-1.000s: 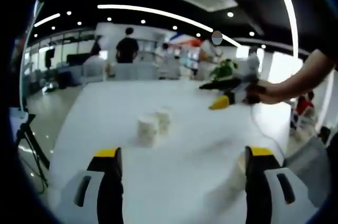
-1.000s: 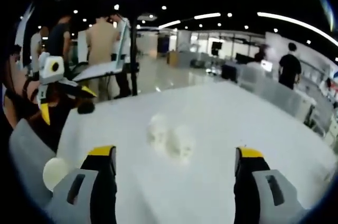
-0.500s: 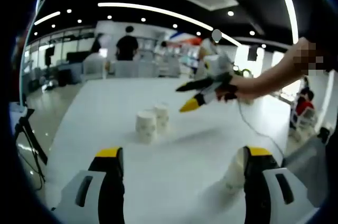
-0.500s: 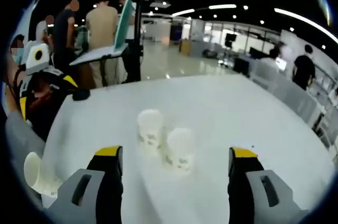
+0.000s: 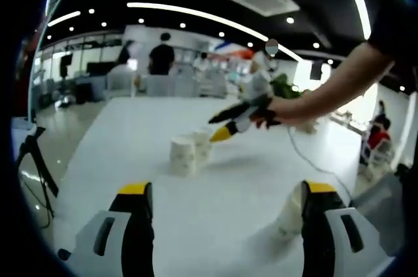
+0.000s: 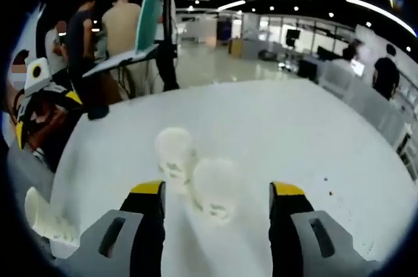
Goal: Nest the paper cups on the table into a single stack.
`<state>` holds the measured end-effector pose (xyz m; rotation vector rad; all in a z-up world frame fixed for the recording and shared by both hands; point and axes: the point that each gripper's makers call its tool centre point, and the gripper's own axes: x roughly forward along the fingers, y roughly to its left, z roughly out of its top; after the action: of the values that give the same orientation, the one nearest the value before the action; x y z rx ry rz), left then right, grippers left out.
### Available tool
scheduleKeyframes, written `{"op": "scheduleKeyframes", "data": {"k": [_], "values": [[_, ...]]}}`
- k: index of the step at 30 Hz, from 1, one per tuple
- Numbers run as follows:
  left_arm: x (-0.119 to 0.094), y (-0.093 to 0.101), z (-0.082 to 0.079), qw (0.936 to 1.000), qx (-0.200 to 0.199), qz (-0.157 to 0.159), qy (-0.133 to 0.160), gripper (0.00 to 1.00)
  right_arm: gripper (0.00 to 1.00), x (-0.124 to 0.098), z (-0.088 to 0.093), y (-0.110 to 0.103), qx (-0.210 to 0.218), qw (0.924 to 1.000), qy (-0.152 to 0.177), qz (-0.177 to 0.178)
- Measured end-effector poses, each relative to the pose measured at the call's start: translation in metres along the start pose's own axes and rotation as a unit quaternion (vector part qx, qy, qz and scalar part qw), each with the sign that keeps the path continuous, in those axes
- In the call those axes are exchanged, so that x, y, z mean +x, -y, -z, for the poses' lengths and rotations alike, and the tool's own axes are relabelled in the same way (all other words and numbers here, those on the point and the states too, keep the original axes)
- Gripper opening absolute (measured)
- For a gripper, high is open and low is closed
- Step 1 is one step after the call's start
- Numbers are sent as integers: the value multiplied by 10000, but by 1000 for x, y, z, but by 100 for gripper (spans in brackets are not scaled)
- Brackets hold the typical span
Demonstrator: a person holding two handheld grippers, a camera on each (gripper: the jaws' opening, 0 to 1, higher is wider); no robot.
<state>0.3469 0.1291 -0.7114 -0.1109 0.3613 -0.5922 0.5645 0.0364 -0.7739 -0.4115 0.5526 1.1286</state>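
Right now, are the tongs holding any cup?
No. The right tongs hang open over two white paper cups; the left tongs are open and empty too.

Standing upright, touching side by side at centre frame: two white paper cups [image 6: 174, 153] [image 6: 213, 189]. Lying toppled at lower left: a third cup [image 6: 44, 214].

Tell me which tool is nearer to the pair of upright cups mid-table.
Right. The right tool is open, its jaws either side of the nearer of the pair of upright cups. The left tool hangs back, open, beside a third cup.
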Motion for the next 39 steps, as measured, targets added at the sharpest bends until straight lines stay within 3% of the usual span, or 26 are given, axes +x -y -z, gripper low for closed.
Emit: {"op": "scheduleKeyframes", "data": {"k": [15, 23, 39], "values": [[6, 3, 7, 9999, -42, 99, -89, 90, 45, 15, -6, -12, -56, 9991, -281, -313], [6, 3, 11, 9998, -106, 100, -141, 90, 36, 20, 1, -12, -250, 9976, -497, -404], [5, 7, 11, 9997, -62, 156, -196, 88, 35, 3, 7, -13, -186, 9977, -542, -363]]}}
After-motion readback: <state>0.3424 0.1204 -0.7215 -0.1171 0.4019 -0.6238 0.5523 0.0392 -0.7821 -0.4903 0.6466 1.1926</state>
